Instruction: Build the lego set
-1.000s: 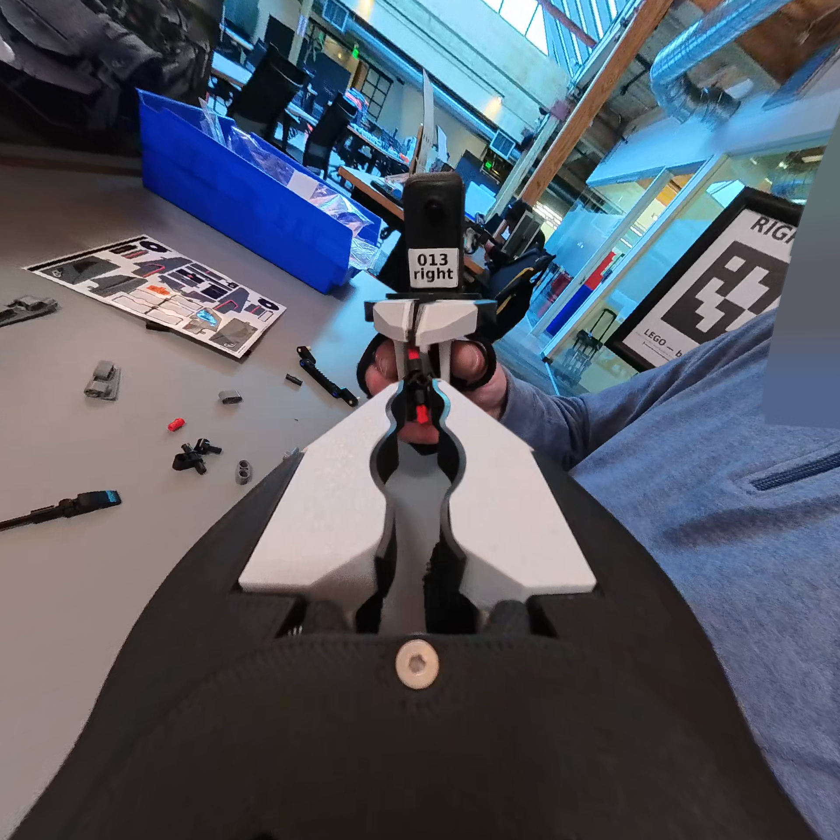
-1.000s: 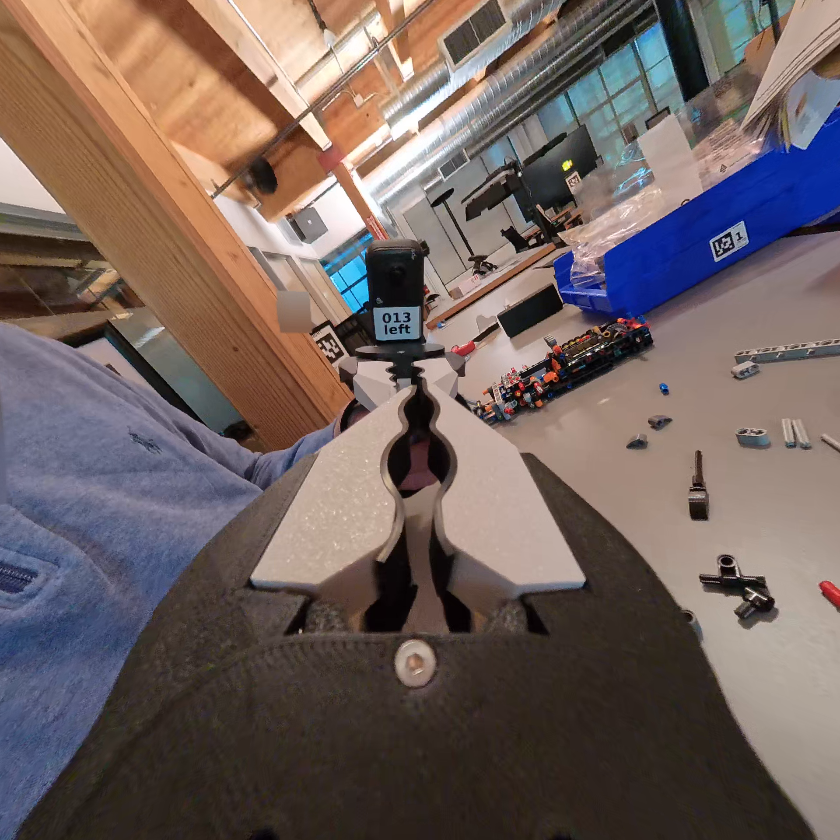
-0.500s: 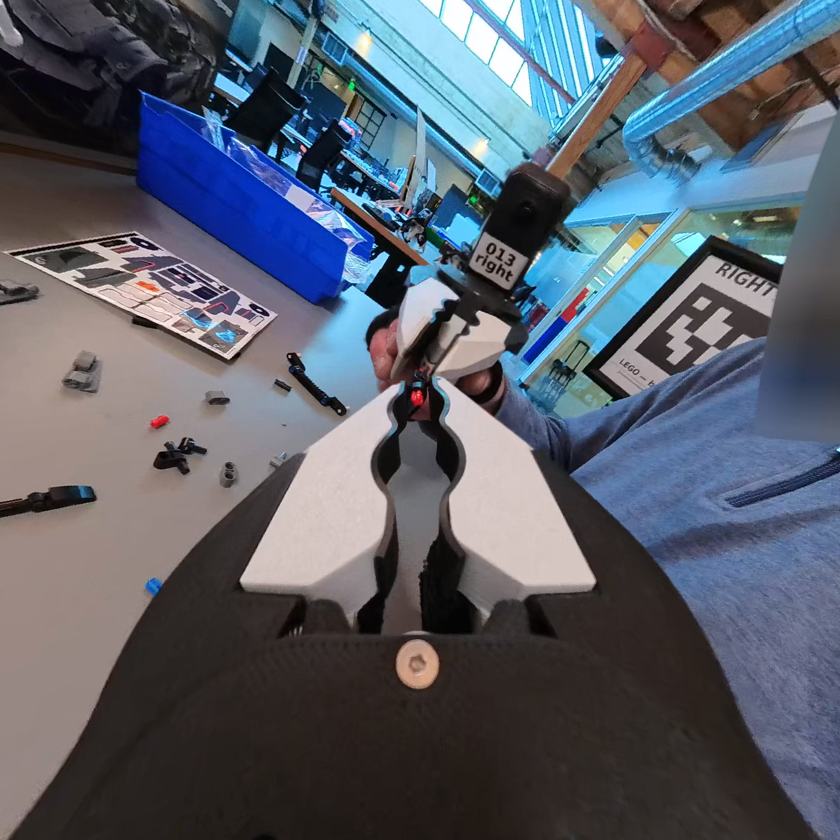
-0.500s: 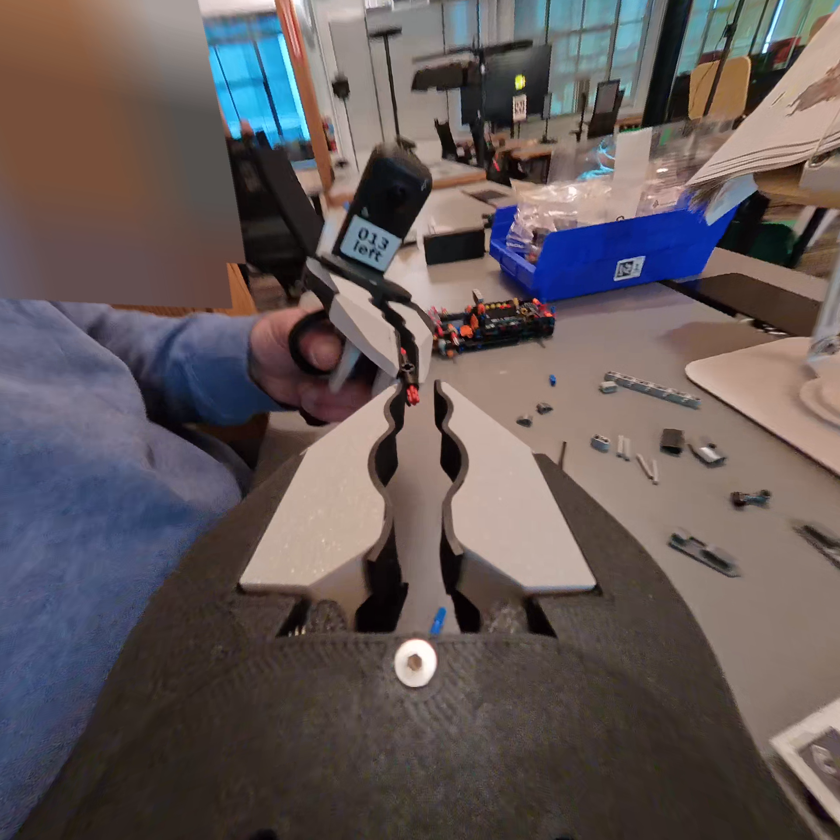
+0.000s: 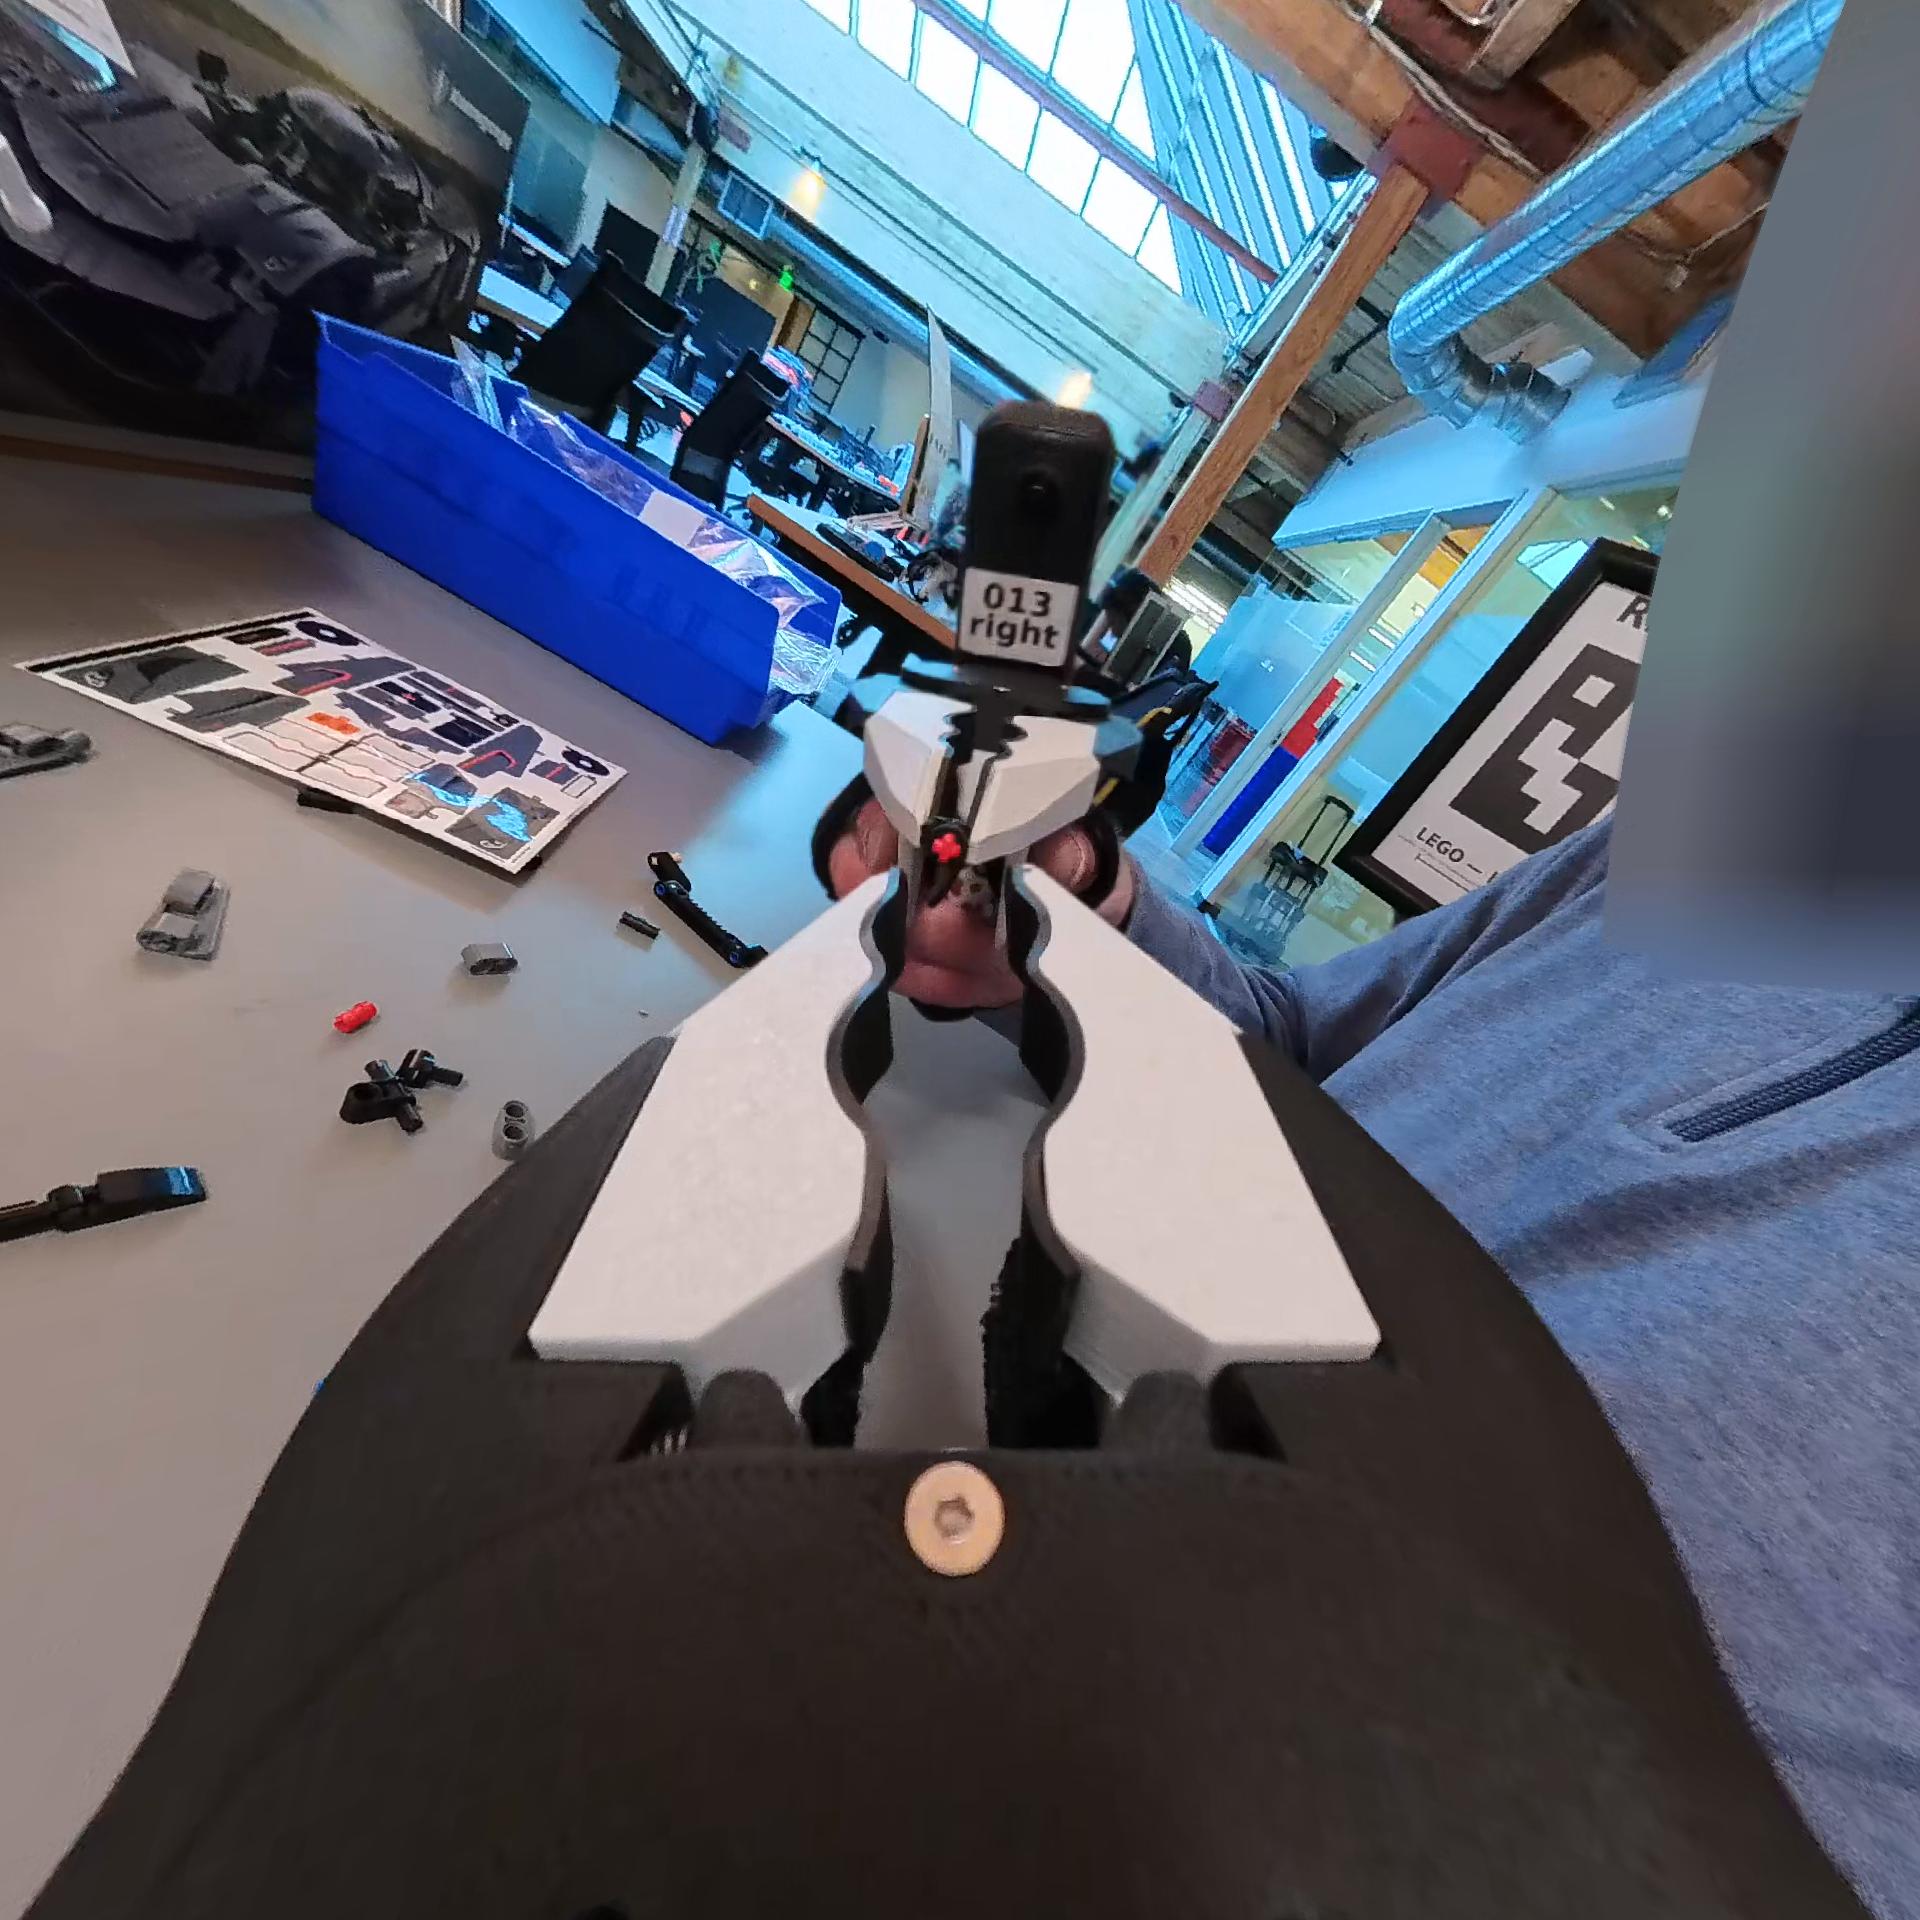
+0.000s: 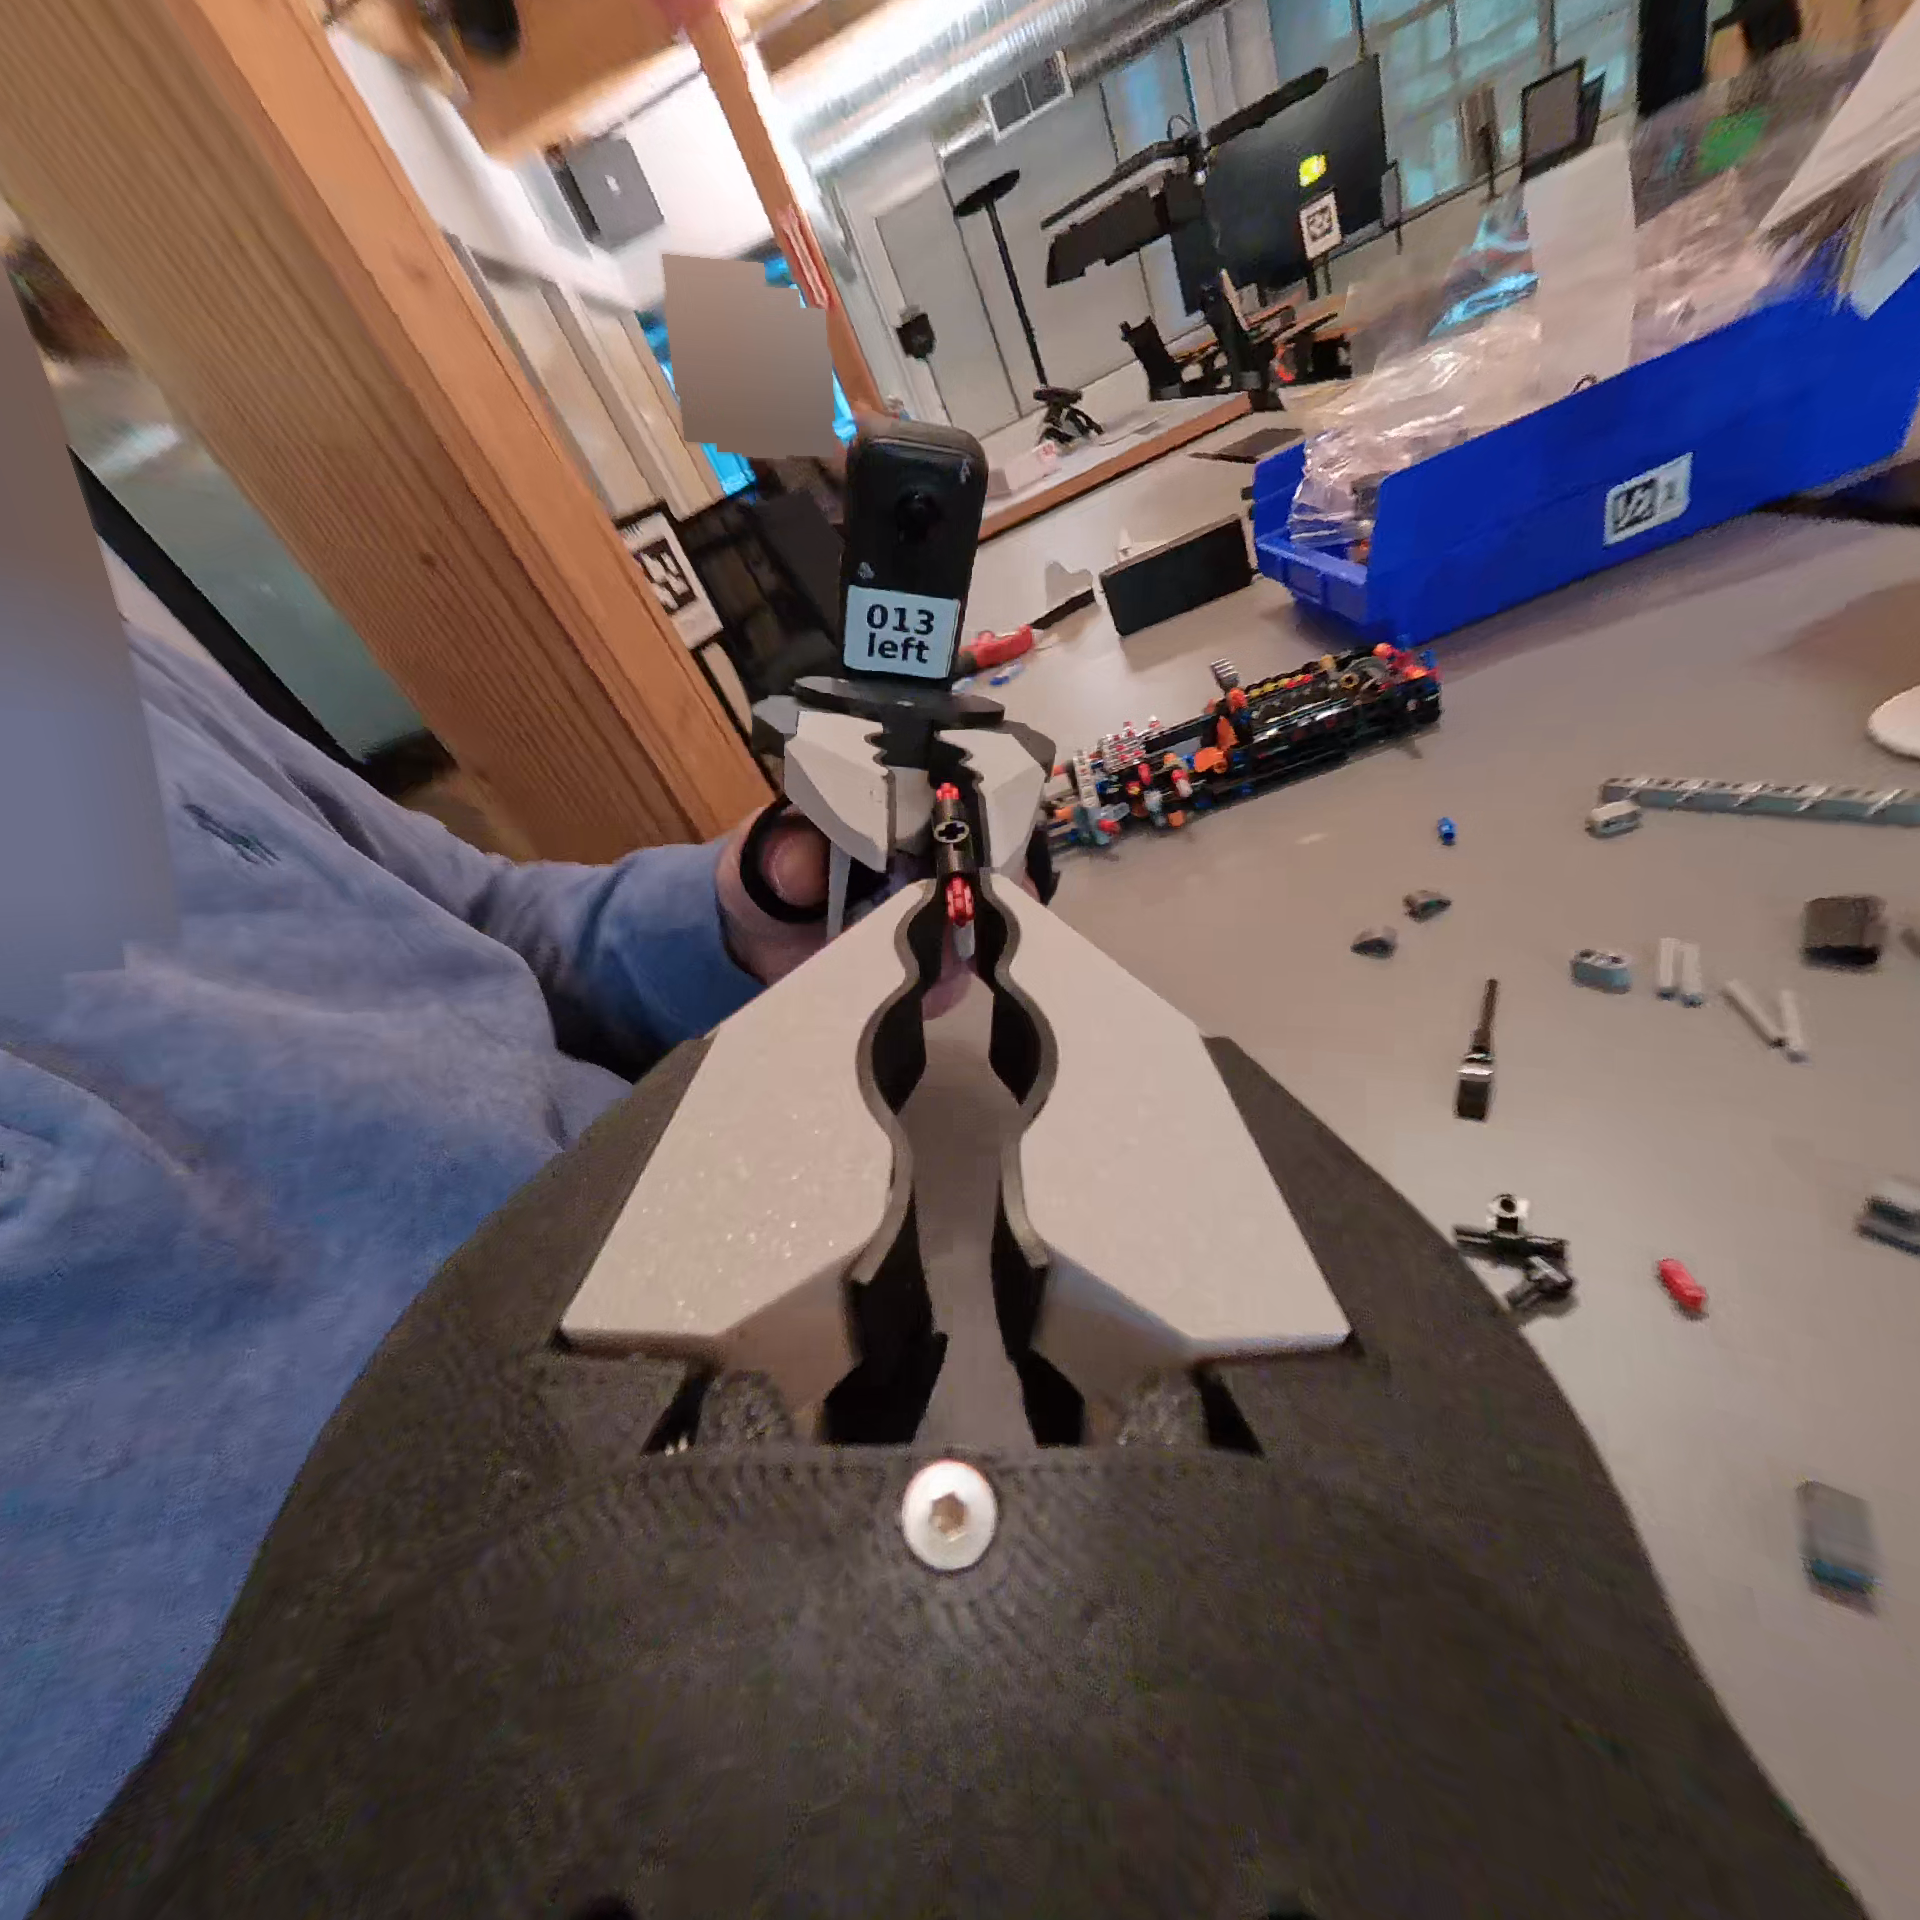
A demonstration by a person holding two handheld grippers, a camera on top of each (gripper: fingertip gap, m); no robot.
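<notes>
Both grippers face each other tip to tip, in the air above the grey table [image 5: 208, 1039]. A small black lego piece with red pins [image 6: 951, 831] stands upright between them. It also shows in the left wrist view [image 5: 943, 849]. My right gripper [image 6: 958, 909] is closed narrowly on its lower end; from the left wrist view this gripper [image 5: 948, 857] has the red pin at its tips. My left gripper [image 5: 956, 894] has its jaws apart on either side of the piece, without pinching it. It shows across the piece in the right wrist view [image 6: 935, 836].
A blue bin [image 5: 540, 540] and a sticker sheet [image 5: 332, 727] lie on the left. Loose small parts [image 5: 400, 1091] are scattered near them. A part-built black chassis [image 6: 1268, 727], a long grey beam [image 6: 1756, 800] and a black axle part [image 6: 1475, 1049] lie on the right. The person's blue sleeve [image 5: 1558, 1143] is close by. My two grippers' fingertips are within a few centimetres of each other.
The right gripper's jaws have narrowed onto the piece. The left gripper's jaws have widened and let go of it. Both grippers have swung back to face each other squarely.
</notes>
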